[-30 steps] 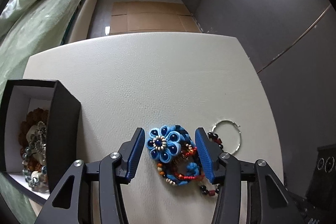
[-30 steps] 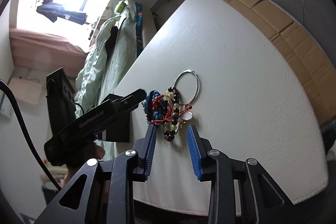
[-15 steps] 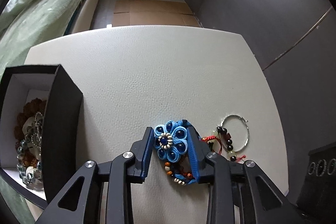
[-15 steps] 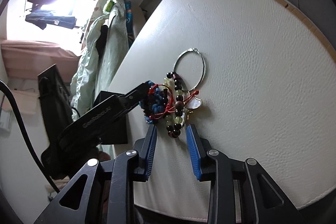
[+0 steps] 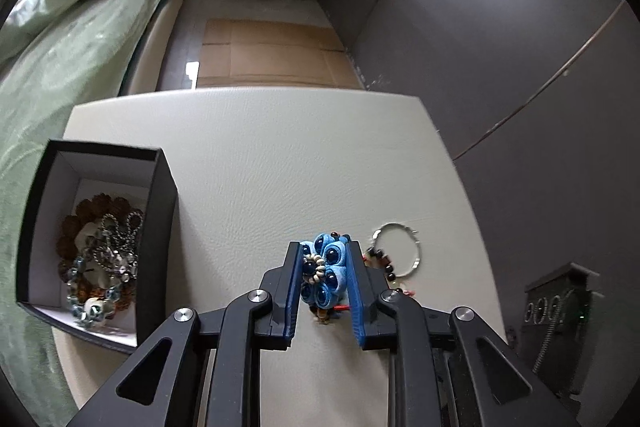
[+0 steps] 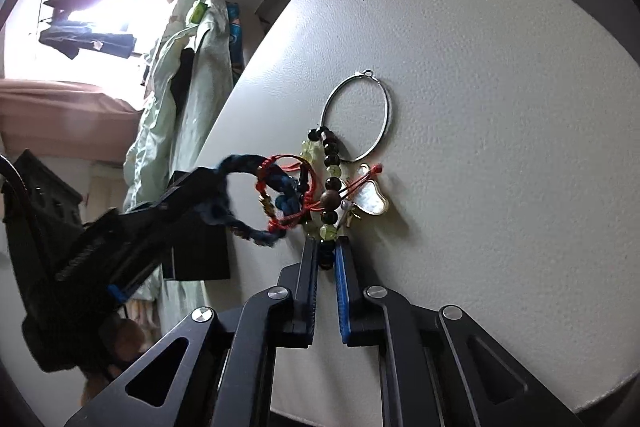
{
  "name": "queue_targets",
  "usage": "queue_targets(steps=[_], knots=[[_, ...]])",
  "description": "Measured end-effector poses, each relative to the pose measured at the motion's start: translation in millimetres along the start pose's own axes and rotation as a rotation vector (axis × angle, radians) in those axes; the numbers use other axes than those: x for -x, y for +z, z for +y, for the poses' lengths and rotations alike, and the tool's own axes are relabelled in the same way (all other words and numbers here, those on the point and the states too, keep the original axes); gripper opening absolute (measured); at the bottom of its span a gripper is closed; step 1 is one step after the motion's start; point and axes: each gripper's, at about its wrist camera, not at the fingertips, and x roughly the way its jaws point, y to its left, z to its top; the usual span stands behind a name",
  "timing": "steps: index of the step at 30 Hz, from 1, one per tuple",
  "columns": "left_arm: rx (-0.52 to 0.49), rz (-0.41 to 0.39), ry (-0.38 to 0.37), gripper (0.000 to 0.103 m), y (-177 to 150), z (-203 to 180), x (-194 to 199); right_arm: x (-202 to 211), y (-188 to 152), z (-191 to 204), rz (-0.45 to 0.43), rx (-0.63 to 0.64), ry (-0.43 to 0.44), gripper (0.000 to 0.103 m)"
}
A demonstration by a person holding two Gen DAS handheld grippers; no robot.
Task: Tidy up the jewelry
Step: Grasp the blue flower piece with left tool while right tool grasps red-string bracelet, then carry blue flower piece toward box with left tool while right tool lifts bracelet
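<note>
Left wrist view shows your left gripper [image 5: 325, 277] squeezed tight on the blue flower [image 5: 325, 269]. Its jaws have just been closing, and the flower sits right between them. You hold it by its two sides so the soft petals stay put.

Beside it on the left stands the black box [image 5: 160, 227], open on top, with other jewelry already inside. That looks like where the flower should go.

Right wrist view shows your right gripper [image 6: 327, 251] almost shut. Its jaws have just been closing too, and they pinch the near end of the bead bracelet [image 6: 330, 187] that lies on the table [image 6: 480, 107]. I think you hold the beads down so they stay there.

The blue cord and a red string [image 6: 288, 187] hang in the air between the two grippers. The red string looks caught on both pieces. The silver ring [image 6: 386, 115] lies flat just past the beads. If you pull too fast, the string may drag the beads along.
</note>
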Motion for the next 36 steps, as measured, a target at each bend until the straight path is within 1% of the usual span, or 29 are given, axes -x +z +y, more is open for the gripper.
queue_targets(steps=[6,14,15,18,21,28,32,34,36], knots=[[-0.028,-0.051,-0.020,0.022,0.9,-11.0,27.1,22.7,-1.6,-3.9,-0.029,0.007,0.022,0.010],[-0.072,-0.140,-0.017,0.022,2.3,-24.0,69.3,55.0,6.3,17.1,-0.106,0.074,0.064,0.010],[-0.077,-0.149,-0.022,0.022,2.1,-25.3,73.9,58.1,6.5,19.2,-0.114,0.081,0.066,0.010],[-0.092,-0.185,-0.067,0.022,0.4,-28.7,92.6,68.6,9.3,26.7,-0.136,0.104,0.081,0.010],[-0.111,-0.222,-0.052,0.022,-1.4,-32.1,109.3,76.4,9.7,33.7,-0.150,0.124,0.096,0.010],[-0.108,-0.256,-0.057,0.022,-3.3,-28.9,132.1,94.1,9.6,55.7,-0.175,0.179,0.140,0.010],[-0.082,-0.261,-0.126,0.022,-4.7,-19.7,139.3,99.0,8.9,71.6,-0.177,0.214,0.163,0.010],[-0.084,-0.266,-0.109,0.022,-6.5,-17.6,141.1,100.3,7.5,81.9,-0.173,0.236,0.190,0.010],[-0.076,-0.258,-0.114,0.022,-7.9,-15.2,139.8,100.8,6.0,92.9,-0.170,0.262,0.205,0.010]])
